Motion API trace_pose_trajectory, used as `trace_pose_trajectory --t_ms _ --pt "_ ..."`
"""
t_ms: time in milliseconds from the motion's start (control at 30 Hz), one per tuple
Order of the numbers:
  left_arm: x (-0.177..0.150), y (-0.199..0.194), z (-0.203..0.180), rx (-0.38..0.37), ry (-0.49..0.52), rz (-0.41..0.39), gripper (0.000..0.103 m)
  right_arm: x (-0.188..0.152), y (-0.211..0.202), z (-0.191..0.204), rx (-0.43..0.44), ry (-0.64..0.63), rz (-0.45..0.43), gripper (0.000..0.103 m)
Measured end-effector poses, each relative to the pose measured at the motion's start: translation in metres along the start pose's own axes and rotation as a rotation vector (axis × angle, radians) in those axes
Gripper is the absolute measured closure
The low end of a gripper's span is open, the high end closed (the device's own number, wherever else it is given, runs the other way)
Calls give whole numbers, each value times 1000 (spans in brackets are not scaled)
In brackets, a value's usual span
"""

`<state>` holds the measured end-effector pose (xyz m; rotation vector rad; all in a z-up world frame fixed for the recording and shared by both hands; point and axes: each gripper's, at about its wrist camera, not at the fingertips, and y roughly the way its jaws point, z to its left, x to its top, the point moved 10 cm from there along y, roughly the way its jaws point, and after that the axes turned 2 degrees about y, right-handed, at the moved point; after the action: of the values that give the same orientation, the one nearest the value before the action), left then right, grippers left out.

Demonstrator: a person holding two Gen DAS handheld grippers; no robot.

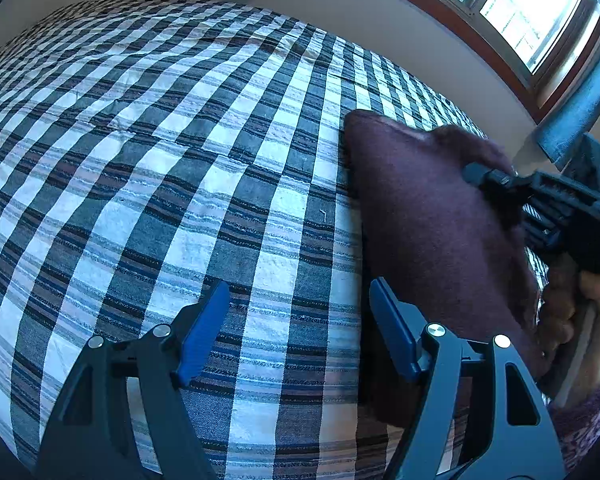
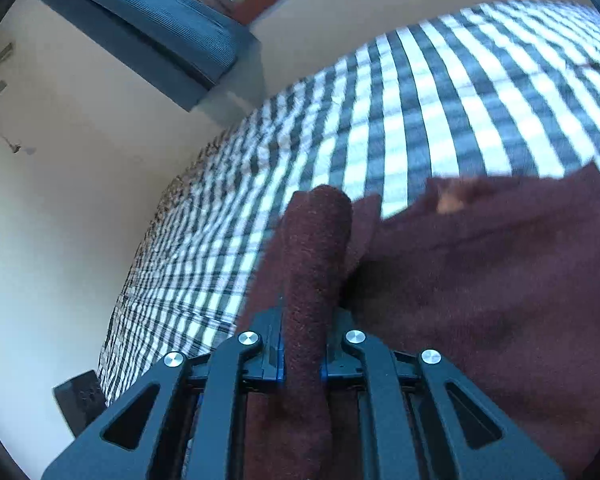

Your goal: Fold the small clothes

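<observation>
A dark maroon fleece garment (image 1: 432,216) lies on the checked bedspread (image 1: 180,160) at the right of the left wrist view. My left gripper (image 1: 300,328) is open and empty, its right blue finger (image 1: 392,336) at the garment's left edge. My right gripper (image 2: 302,344) is shut on a bunched fold of the maroon garment (image 2: 316,248), which sticks up between its fingers; the rest of the garment (image 2: 500,280) spreads to the right. The right gripper also shows in the left wrist view (image 1: 476,174), on the garment's far side.
The checked bedspread (image 2: 440,112) covers the whole bed. A cream wall (image 2: 60,200) and a window with a wooden frame (image 1: 532,20) stand behind it. A blue curtain (image 2: 148,24) hangs by the window. A dark object (image 2: 80,400) sits low by the bed's edge.
</observation>
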<state>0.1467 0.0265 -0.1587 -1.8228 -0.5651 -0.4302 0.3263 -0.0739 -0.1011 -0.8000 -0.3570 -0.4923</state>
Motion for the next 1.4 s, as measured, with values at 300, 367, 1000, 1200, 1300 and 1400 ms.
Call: trace_pose_trajectory --t_ms 300,367,1000,1200,1300,1400 --pt "-1 0 -3 3 16 4 30 16 -26 -54 -63 55 -18 92" --pt "-2 0 -3 6 22 5 30 14 -26 -67 -72 79 -18 92" --pt "-3 1 -4 13 33 3 29 1 -24 -121 -26 261 8 88" --pt "-4 1 -5 8 37 6 25 -6 -66 -121 46 310 -32 46" --pt "-5 0 -6 7 41 5 24 -23 -85 -123 60 320 -29 45" --pt "-6 0 -6 11 50 4 24 -52 -95 -119 83 307 -1 44"
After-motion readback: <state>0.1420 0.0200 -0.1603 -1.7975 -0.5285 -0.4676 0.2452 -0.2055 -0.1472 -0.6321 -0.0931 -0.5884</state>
